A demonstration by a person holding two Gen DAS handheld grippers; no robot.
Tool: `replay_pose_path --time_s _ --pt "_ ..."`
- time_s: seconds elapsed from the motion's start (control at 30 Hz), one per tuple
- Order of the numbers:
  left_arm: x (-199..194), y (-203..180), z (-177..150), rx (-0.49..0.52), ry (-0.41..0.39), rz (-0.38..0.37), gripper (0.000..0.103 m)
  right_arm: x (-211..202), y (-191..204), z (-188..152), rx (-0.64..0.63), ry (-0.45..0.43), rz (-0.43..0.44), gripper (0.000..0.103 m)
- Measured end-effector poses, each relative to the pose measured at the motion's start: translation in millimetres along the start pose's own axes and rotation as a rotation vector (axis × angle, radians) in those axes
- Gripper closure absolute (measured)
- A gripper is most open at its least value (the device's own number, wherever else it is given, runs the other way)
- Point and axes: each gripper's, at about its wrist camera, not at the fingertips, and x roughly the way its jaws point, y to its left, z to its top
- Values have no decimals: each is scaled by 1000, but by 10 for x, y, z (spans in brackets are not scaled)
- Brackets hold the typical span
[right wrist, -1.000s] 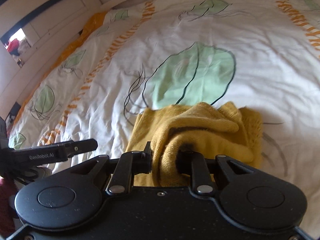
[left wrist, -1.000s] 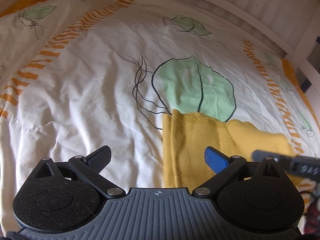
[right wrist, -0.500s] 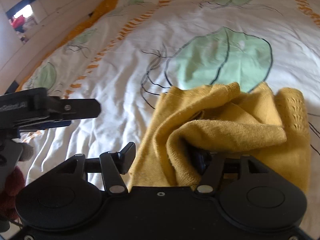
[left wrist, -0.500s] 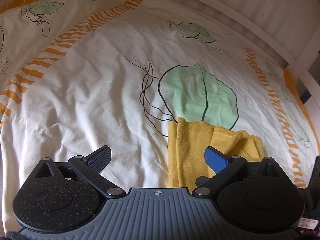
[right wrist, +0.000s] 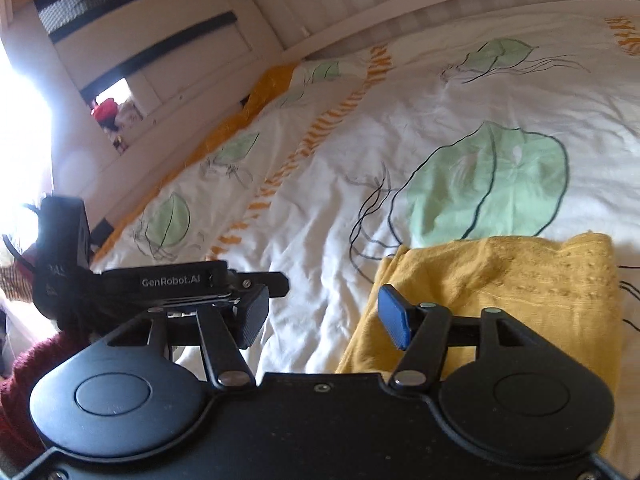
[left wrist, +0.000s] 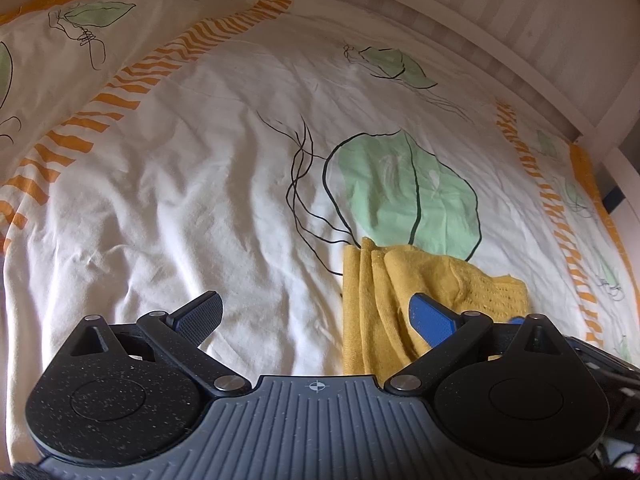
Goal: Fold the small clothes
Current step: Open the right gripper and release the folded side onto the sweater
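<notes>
**Yellow knit lies loose on the bed as both grippers stand open**

Left wrist view: The left gripper (left wrist: 316,314) hovers over a white duvet (left wrist: 192,200) printed with green leaves and orange stripes, its jaws spread wide and nothing between them. The folded yellow garment (left wrist: 404,280) lies on the duvet just below the large green leaf (left wrist: 404,196) and off to the right of the gripper's centre line. The blue right-hand fingertip (left wrist: 432,316) stands in front of the garment's nearer part; whether it touches the cloth cannot be told. The dark left-hand fingertip (left wrist: 200,314) is over bare duvet, well apart from the knit. A white slatted bed frame (left wrist: 520,28) curves behind the leaf.

Right wrist view: The right gripper (right wrist: 324,316) has just been opening, and its jaws now stand apart with only white duvet between them. The yellow garment (right wrist: 520,280) rests just below the same green leaf (right wrist: 488,188), to the right of the gap. The blue fingertip (right wrist: 394,318) sits at the garment's left edge, not pressing on it. The other gripper's body, marked GenRobot.AI (right wrist: 172,280), shows at the left, far from the leaf, beside a dark red sleeve (right wrist: 24,372).
</notes>
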Motion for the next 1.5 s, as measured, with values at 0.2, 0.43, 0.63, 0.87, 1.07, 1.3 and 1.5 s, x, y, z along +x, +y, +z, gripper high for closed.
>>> replay_pose_path --time_s 0.2,0.43,0.63,0.87,1.07,1.3,1.5 --pt "-6 -93 -24 31 1 -16 2 -271 -323 -120 62 -45 -83 33" --pt "49 -240 -107 87 18 -38 2 -290 -454 -490 96 16 -77 33" --pt "148 -328 -192 122 32 -71 2 93 -92 -904 6 169 64 31" --pt "253 -387 -251 125 39 -124 2 -54 144 -938 -136 100 2 28" --pt "289 -464 -267 126 123 -201 20 -141 410 -1079 -451 111 -120 31" --pt "342 -462 -320 117 157 -217 20 -14 535 -1285 -702 163 -227 50" --pt "416 -405 -304 69 172 -234 20 53 590 -1344 -826 129 -277 91"
